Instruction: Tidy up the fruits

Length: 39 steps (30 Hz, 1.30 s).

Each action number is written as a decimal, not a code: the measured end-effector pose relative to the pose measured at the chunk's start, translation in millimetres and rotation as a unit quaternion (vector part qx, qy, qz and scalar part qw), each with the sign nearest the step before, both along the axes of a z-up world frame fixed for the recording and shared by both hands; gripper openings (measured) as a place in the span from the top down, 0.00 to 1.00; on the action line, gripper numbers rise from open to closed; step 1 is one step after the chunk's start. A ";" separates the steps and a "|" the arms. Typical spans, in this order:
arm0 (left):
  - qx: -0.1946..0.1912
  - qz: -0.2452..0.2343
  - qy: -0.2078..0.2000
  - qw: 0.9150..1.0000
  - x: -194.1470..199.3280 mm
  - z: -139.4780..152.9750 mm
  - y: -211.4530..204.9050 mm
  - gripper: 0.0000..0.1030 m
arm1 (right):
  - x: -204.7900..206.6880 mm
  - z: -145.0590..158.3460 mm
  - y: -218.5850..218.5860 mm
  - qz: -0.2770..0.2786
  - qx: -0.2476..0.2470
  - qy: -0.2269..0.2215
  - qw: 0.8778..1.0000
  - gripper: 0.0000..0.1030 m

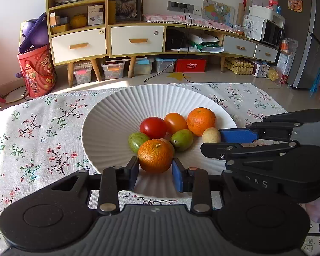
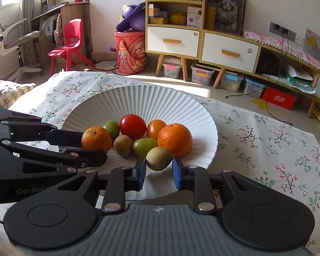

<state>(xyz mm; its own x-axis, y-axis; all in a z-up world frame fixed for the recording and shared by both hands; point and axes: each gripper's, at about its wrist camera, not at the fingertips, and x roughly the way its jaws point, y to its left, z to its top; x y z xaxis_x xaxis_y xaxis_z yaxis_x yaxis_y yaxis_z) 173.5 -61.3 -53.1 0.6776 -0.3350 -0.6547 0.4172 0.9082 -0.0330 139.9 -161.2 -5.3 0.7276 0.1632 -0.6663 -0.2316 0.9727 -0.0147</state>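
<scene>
L gripper (image 1: 155, 168) clamped on mandarin (image 1: 155, 156), R gripper (image 2: 159, 168) clamped on brown fruit (image 2: 159, 158), both over ribbed plate (image 1: 108, 115) on floral cloth (image 1: 38, 128); shelf unit (image 1: 79, 21) beyond

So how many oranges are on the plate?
2. One orange sits at the near edge of the white plate, between the left gripper pads. The other orange sits at the back right of the pile. None seems hidden.

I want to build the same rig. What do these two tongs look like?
Both tongs, left and right, match: matte black linkage arms with silver rivets, flat blue pads, a ribbed grey body and round black discs. White lettering marks the side of each. No cables show.
</scene>
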 end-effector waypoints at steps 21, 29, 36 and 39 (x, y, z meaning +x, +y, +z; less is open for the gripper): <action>-0.010 0.008 -0.029 0.999 -11.6 15.6 13.2 0.59 | -7.5 10.9 -10.0 -0.005 0.015 -0.024 1.000 0.59; -0.007 0.027 -0.046 0.999 -23.2 21.3 28.5 0.34 | -17.2 17.3 -18.3 -0.011 0.025 -0.041 0.999 0.46; -0.002 0.054 -0.044 0.998 -38.7 21.7 44.6 0.17 | -31.4 16.3 -26.6 -0.027 0.017 -0.051 0.998 0.33; 0.001 0.063 -0.037 0.997 -50.0 20.7 49.6 0.11 | -39.8 15.8 -28.2 -0.036 0.020 -0.047 0.998 0.28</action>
